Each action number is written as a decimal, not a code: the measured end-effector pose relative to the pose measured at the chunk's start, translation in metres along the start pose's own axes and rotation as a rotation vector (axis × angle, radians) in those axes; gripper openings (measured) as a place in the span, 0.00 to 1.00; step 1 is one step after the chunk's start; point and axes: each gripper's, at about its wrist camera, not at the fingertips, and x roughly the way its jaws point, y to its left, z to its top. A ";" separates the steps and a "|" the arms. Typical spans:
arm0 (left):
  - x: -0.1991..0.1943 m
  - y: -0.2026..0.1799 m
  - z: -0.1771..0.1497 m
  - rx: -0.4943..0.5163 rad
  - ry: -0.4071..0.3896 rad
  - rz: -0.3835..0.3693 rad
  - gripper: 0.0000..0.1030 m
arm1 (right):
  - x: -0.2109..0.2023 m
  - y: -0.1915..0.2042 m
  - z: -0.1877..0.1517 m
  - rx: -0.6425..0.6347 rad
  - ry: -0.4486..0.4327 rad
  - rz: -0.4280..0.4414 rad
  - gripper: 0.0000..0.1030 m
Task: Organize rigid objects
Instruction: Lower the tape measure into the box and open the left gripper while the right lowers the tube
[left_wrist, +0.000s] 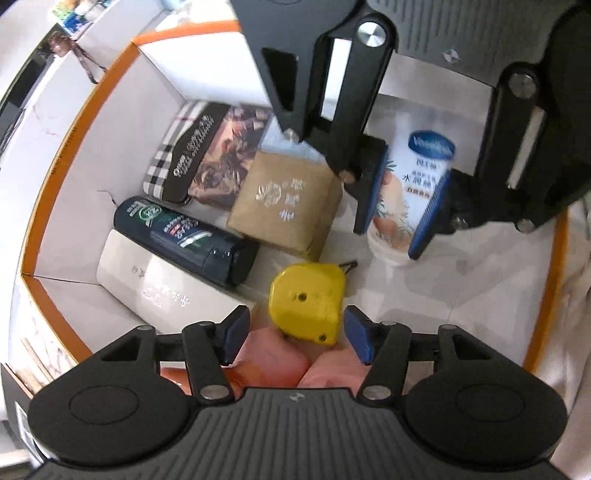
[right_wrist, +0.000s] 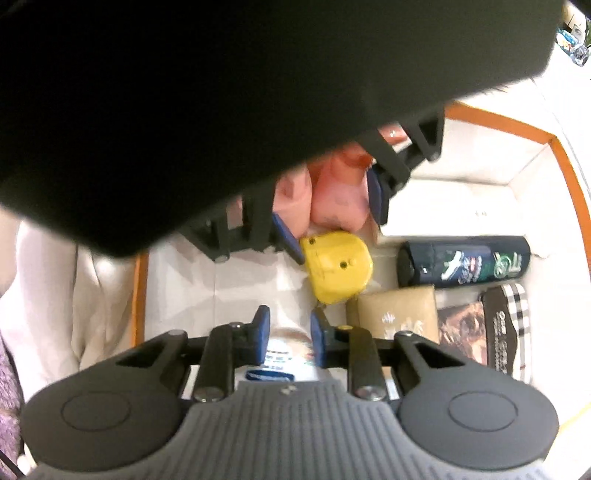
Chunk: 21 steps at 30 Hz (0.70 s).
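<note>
Now: both claws over the open box

Now the biggest thing is the white box with orange rim (left_wrist: 48, 184), open at the top; both claws are above its inside. Along its left wall in the left wrist view lie a white flat box (left_wrist: 162, 291), a dark green bottle (left_wrist: 184, 240), a brown packet (left_wrist: 284, 206), a brown patterned box (left_wrist: 225, 162) and a checked case with a black band (left_wrist: 177, 155), all packed close beside each other on the box floor.

The right claw (left_wrist: 400, 210) holds a white lotion tube (left_wrist: 413, 177) between its blue pads, and the tube points down toward the floor of the box, at the free side away from the packed row. I cannot tell if the tube touches the floor.

The left claw (left_wrist: 295, 334) stands wide, its blue pads apart, with nothing between them. Just in front of it a yellow tape measure (left_wrist: 306, 302) lies on the box floor, near the brown packet and the dark green bottle. In the right wrist view the tape measure (right_wrist: 338, 269) is just beside one pad of the left claw; I cannot tell if they touch.
</note>
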 end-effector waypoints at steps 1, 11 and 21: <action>-0.003 -0.002 0.000 -0.018 -0.014 -0.005 0.67 | -0.002 0.000 -0.003 0.000 0.012 -0.008 0.24; -0.034 -0.019 0.001 -0.168 -0.095 0.004 0.61 | -0.022 0.006 -0.017 0.003 0.107 -0.072 0.39; -0.036 -0.010 -0.005 -0.270 -0.115 0.014 0.61 | -0.007 0.001 -0.008 0.056 0.206 -0.049 0.48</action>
